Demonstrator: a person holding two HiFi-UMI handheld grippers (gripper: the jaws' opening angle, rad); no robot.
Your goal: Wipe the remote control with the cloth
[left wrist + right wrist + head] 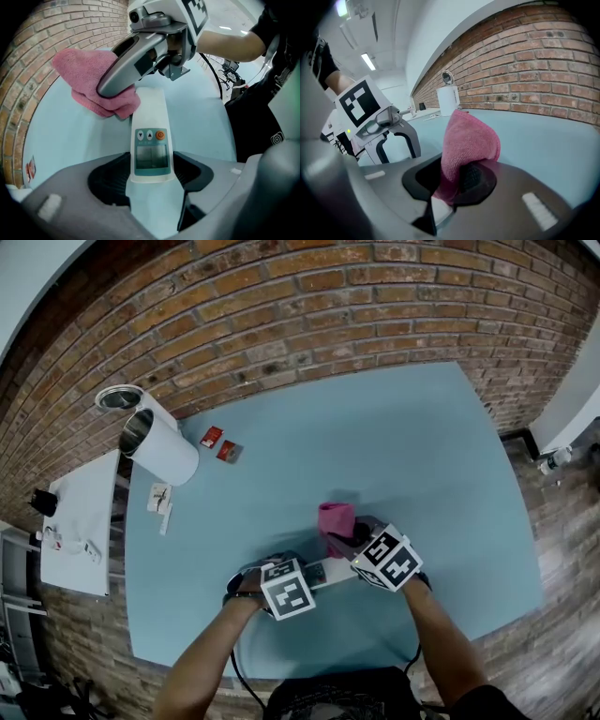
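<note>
Two claws meet near the front edge of the pale blue bench (441, 456), one in each of the person's hands. The left claw (286, 589) points steeply down and its jaws stand wide, pressed against both long sides of the remote (324, 572). In the left gripper view, the near end of the remote (151, 140) sits between the dark pads of that claw (150, 187). It is white, with a small screen, two arrow buttons and an orange button, and it runs away from the camera flat along the bench.

The right claw (349, 538) is clamped on the pink cloth (336, 519). Its own view shows the cloth (469, 133) pinched between the jaws (451, 183) and bulging above them in a soft fold, with the left claw (396, 149) just beside it. From the left gripper view, the cloth (86, 79) is bunched on the bench at the far end of the remote, touching its left corner, with one curved grey finger of the right claw (119, 75) lying over it.

A white container (161, 448) and two small red packets (219, 443) sit well apart from this, near the brick wall (328, 296).
</note>
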